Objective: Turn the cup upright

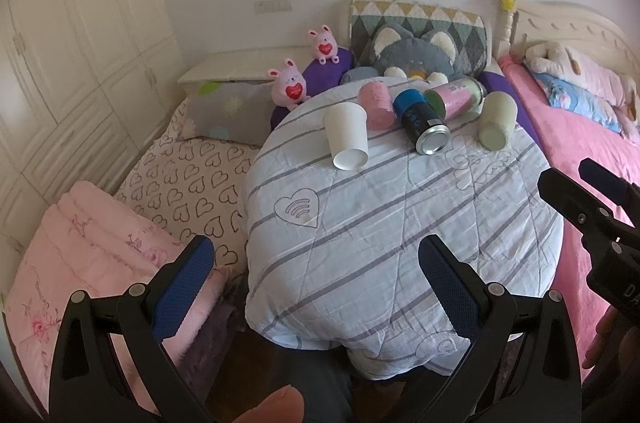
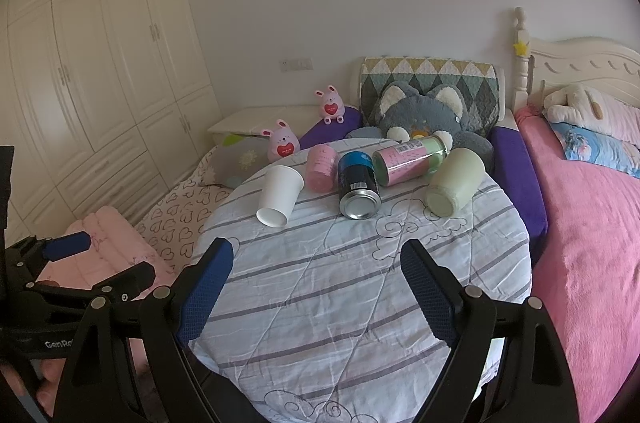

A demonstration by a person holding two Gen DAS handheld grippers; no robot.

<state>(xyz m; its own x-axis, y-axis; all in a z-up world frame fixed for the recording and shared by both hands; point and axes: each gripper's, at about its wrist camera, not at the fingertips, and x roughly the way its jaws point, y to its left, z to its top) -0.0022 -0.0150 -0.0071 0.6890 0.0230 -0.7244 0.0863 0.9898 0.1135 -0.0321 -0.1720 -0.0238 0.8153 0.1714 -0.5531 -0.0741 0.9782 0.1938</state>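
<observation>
Several cups and cans lie on their sides at the far edge of a round table under a striped quilt. From left: a white paper cup, a pink cup, a blue can, a pink-and-green jar, and a pale green cup. My left gripper is open and empty over the table's near left edge. My right gripper is open and empty over the near edge; it also shows in the left wrist view.
A grey cat plush and two pink bunny toys sit behind the table. A pink bed lies right, a heart-print mattress and folded pink blanket left. Wardrobes line the left wall.
</observation>
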